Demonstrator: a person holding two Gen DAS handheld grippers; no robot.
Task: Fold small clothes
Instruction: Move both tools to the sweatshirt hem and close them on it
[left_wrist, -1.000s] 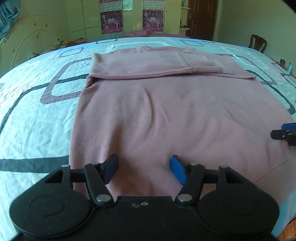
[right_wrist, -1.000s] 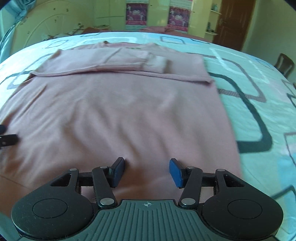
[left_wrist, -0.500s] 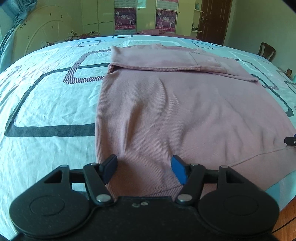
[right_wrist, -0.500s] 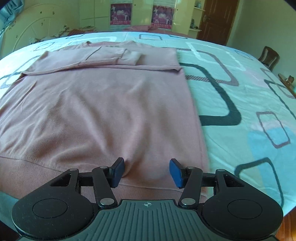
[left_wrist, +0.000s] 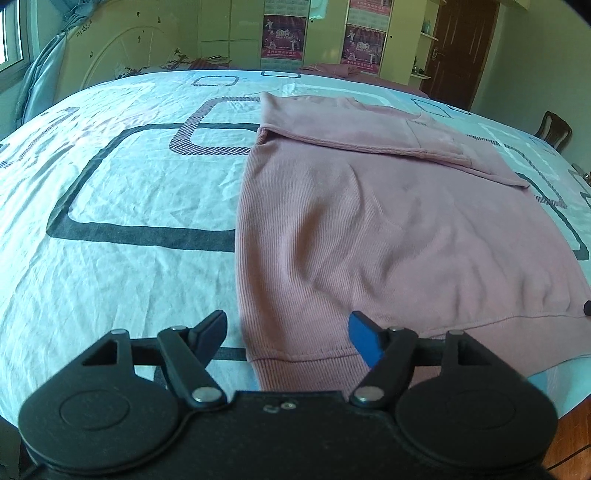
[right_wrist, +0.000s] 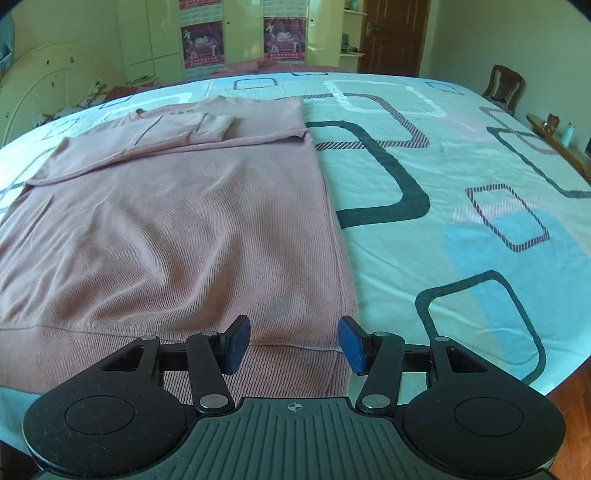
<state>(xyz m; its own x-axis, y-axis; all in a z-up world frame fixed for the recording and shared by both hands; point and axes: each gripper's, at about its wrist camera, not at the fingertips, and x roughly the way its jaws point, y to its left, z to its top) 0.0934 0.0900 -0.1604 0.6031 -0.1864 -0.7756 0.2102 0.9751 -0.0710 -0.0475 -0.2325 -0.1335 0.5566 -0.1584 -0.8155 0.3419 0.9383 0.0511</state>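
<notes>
Left fingers: the left gripper (left_wrist: 287, 338) has just been opening; its blue-padded black fingers (left_wrist: 364, 338) stand spread, and the near-left hem corner of the pink ribbed knit sweater (left_wrist: 369, 229) shows between them, unpinched.
Right fingers: the right gripper (right_wrist: 293, 341) holds its blue pads (right_wrist: 351, 341) apart over the sweater's near-right hem corner (right_wrist: 295, 354); no cloth is pinched.
Sweater: it lies flat on the bed, ribbed hem toward both cameras, both sleeves folded across the chest at the far end.
Bed: a pale blue sheet with dark rounded-rectangle outlines (right_wrist: 461, 221) reaches well past the sweater on either side.
Room: a white headboard (left_wrist: 122, 55), two posters on cupboard doors (right_wrist: 243, 40), a brown wooden door (right_wrist: 391, 37) and a wooden chair (right_wrist: 504, 85) stand beyond the bed.
</notes>
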